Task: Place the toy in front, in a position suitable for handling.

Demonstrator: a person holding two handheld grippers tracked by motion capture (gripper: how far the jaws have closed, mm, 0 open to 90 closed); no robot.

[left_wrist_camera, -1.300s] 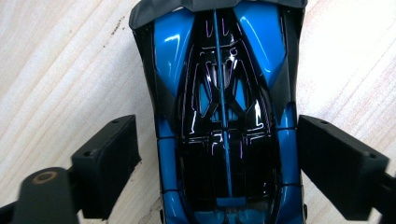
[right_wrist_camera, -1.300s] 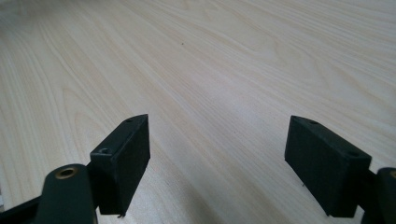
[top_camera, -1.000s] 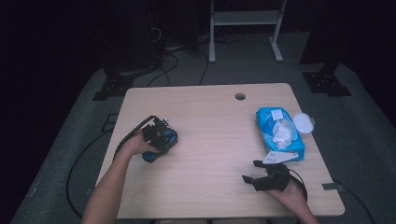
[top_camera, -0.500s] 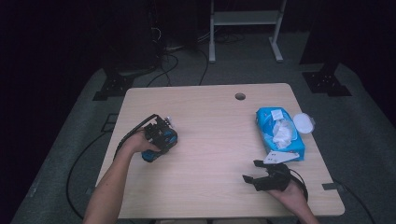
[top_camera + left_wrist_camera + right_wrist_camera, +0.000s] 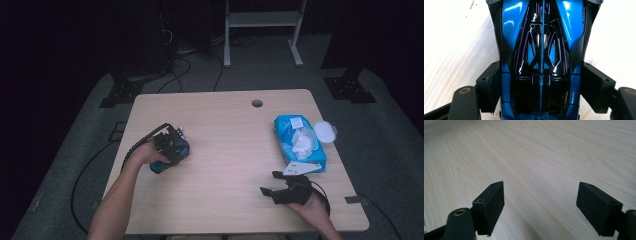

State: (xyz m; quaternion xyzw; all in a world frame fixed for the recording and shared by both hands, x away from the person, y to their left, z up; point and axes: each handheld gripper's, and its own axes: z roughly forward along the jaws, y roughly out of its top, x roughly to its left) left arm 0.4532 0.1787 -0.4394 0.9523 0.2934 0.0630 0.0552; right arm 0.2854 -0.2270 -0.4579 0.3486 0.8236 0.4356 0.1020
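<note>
Blue toy car [image 5: 541,62] sits pinched in the left tongs [image 5: 541,82], right tongs [image 5: 540,207] spread, wipes pack [image 5: 300,142] well apart.

Lab; dark room, floor cables [image 5: 192,65], metal stand [image 5: 262,20]

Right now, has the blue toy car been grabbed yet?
Done: the left gripper has just closed its jaws onto the blue toy car, both pads against its sides on the table. In hand: holding it there. Left: lifting it. The right gripper rests open over bare wood.
</note>
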